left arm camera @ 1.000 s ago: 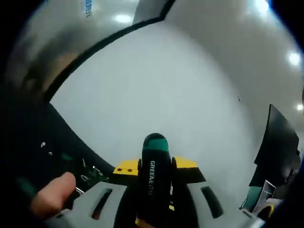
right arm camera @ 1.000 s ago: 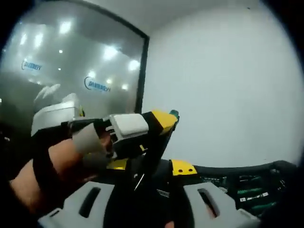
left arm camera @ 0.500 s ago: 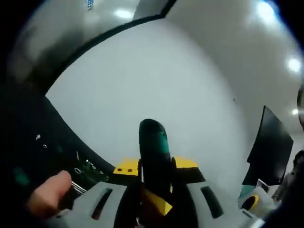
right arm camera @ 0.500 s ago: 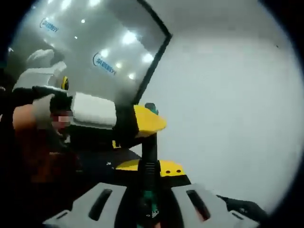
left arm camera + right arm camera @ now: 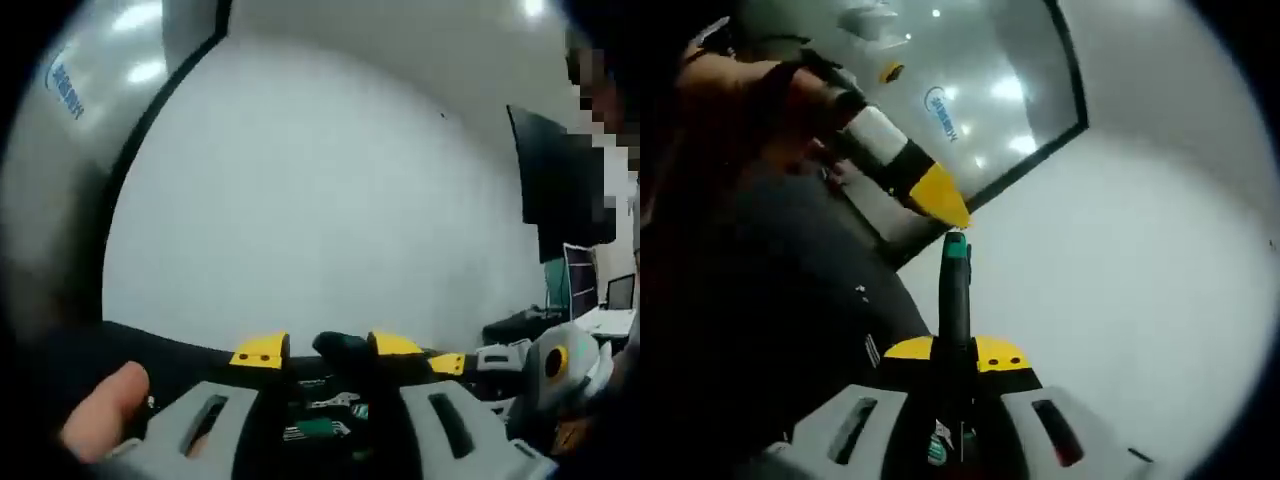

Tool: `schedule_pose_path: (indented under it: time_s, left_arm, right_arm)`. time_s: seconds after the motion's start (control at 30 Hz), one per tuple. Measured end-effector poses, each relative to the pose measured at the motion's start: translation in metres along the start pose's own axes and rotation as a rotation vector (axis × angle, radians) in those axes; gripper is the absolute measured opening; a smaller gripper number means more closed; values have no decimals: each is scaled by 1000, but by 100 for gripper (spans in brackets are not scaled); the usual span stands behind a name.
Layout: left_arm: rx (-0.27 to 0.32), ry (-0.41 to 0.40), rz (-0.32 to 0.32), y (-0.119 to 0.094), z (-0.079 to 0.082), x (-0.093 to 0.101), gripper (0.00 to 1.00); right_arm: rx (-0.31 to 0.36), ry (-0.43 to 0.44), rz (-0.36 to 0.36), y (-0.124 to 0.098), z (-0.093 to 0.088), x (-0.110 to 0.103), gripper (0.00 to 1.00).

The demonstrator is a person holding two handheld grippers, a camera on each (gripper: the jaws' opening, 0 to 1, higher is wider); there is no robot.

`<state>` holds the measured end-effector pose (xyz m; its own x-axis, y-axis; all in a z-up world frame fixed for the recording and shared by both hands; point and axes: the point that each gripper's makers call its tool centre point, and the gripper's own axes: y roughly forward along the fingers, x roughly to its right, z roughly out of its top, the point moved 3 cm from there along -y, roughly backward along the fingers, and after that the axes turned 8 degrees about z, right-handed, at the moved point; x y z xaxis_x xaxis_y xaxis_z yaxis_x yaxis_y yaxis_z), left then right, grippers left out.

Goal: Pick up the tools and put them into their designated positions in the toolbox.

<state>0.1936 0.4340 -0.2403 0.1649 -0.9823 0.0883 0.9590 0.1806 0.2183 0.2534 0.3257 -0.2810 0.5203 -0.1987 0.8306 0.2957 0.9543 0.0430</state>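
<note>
1. In the right gripper view, our right tongs (image 5: 955, 352) are closed on a dark tool (image 5: 954, 290) with a green tip; it stands up between the yellow tips and points away from us. We take it for a screwdriver or a similar tool, seen end on.

2. Just beyond that green tip, up and to the left, the left tongs (image 5: 936, 195) come into the same view, their yellow tips close to the tool but not touching it.

3. In the left gripper view, the left tongs (image 5: 328, 348) stand parted with nothing held between them. A dark rounded thing sits in the gap just past the tips; we cannot tell what it is.

4. Below and ahead of the left tongs lies the dark toolbox (image 5: 320, 425), with green-handled tools already seated in it.

5. We judge the step in hand to be the carry: the tool is lifted and not yet placed.

6. Next, we would swing the right tongs down towards the toolbox, line the tool up with its empty slot, and only then let go.
</note>
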Motion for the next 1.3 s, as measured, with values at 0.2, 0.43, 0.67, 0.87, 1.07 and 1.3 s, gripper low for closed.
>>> schedule_pose_path:
  time_s: [0.2,0.43,0.67,0.87,1.07,1.3]
  left_arm:
    - [63,-21,-63,-8,13,-19,25]
    - [-83,199,-34,-12,-41,-46,23]
    - [-145,231,-117,-23,-64,-50,22]
    - [-221,215,-70,-29,-77,-76,13]
    - [-208,224,-93,-30,-82,-73,15]
    - [-271,217,-141,-34,-101,-65,16]
  right_arm:
    - [-29,-78,65,-2,-6,-23,10]
    - [-27,-212,155,5,0,-49,10]
    - [-15,-374,257,14,0,-78,10]
    - [-37,-541,361,21,-6,-92,10]
    - [-19,-677,413,29,-4,-98,10]
    - [-18,-783,457,38,-2,-110,10]
